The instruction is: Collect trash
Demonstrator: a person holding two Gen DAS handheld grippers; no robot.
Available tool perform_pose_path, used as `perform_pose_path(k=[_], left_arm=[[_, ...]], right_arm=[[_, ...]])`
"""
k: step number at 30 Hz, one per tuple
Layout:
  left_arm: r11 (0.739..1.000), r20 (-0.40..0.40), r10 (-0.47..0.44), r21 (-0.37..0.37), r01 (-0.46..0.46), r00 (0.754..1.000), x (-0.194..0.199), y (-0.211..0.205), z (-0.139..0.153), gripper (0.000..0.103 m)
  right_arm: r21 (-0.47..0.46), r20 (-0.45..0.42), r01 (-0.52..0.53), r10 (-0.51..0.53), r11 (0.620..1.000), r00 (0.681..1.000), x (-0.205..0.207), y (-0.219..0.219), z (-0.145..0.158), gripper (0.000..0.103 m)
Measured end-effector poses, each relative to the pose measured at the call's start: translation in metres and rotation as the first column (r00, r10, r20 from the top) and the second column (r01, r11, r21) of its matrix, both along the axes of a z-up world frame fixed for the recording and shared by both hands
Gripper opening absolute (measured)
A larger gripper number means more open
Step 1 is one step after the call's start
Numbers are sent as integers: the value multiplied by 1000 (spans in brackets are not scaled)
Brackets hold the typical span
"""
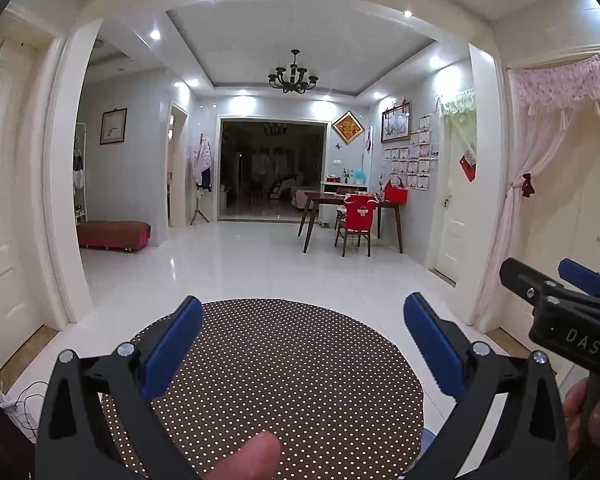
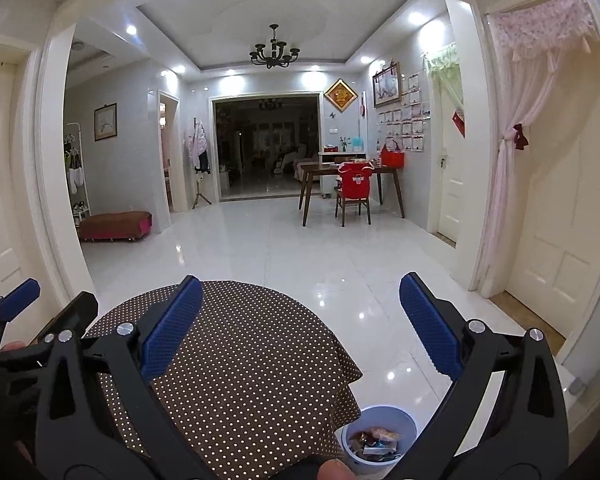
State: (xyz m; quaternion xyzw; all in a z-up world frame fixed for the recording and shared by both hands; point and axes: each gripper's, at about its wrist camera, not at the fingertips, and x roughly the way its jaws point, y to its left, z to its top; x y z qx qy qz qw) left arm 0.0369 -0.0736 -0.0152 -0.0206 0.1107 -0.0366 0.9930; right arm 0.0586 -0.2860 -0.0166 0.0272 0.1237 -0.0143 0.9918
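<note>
I hold both tools level above the desk [image 1: 284, 380], its dotted brown cloth bare of litter wherever I can see it. The left hand-held gripper [image 1: 302, 346] stands wide with nothing between its blue pads, and the right hand-held gripper [image 2: 300, 330] is just as wide and just as empty. The trash [image 2: 374, 446] already lies in the pale blue bin [image 2: 404, 420] on the floor, just beside the desk's right edge. The job looks close to done, I judge, so my best move is a slow sweep round the desk for strays. Only the right view shows the bin's contents (the left catches a mere blue sliver). Far beyond the desk stand a dining table [image 2: 352, 170] and red-draped chair [image 2: 354, 190].
</note>
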Motion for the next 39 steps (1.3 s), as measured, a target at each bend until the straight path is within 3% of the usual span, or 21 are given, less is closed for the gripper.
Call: perform_pose_path(k=[39], left_arm=[[999, -7, 46, -17, -46, 999, -4, 6, -4, 99]], right_arm=[[-8, -12, -5, 5, 1000, 1000, -2, -1, -6, 97]])
